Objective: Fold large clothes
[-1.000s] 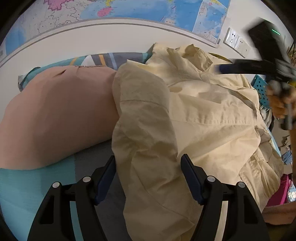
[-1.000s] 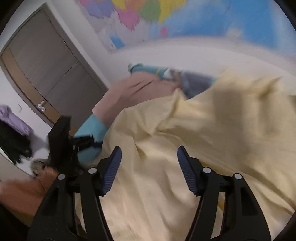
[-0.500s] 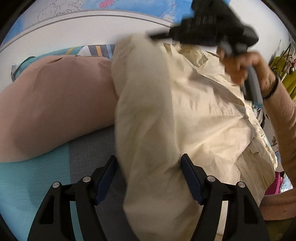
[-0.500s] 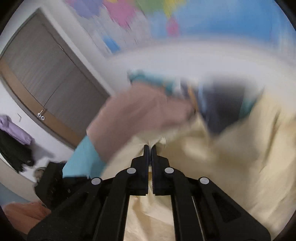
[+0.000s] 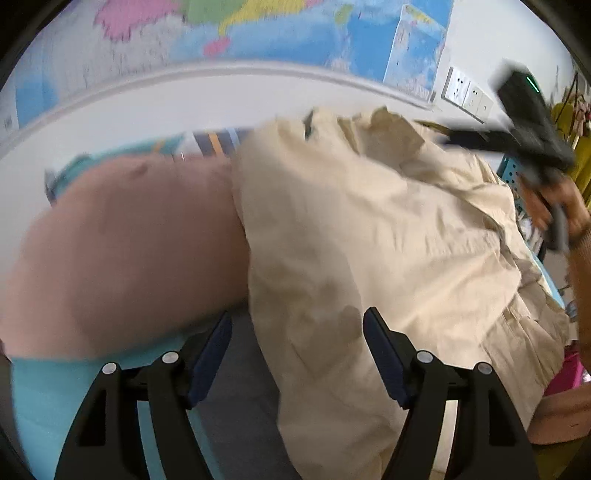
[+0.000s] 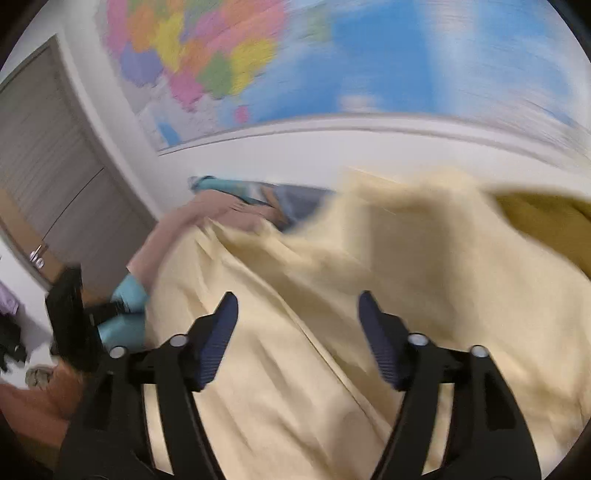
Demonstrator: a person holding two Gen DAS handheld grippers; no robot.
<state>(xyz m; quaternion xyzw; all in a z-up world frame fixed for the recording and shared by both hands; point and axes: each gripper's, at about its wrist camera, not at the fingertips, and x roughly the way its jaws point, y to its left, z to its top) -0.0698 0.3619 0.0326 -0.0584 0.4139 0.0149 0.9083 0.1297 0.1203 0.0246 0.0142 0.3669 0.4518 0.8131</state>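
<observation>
Jaws on both your left gripper (image 5: 297,352) and right gripper (image 6: 297,334) stand apart, gripping nothing, probably between grasps, while the crumpled cream cotton jacket (image 5: 369,240) lies heaped on the bed beside the pink pillow (image 5: 129,251).

Right gripper (image 6: 297,325): jaws were pinched together half a second ago, now spread wide with nothing between them. In the left wrist view it (image 5: 532,122) has swung from above the cream jacket's (image 5: 369,240) far collar edge out to the garment's right side, near the wall sockets. The jacket's left panel, lifted and blurred half a second ago, now lies folded over the body, its edge along the pink cushion (image 5: 129,251). Left gripper (image 5: 297,349) view has tilted up a bit: more of the wall map (image 5: 258,33) shows.
</observation>
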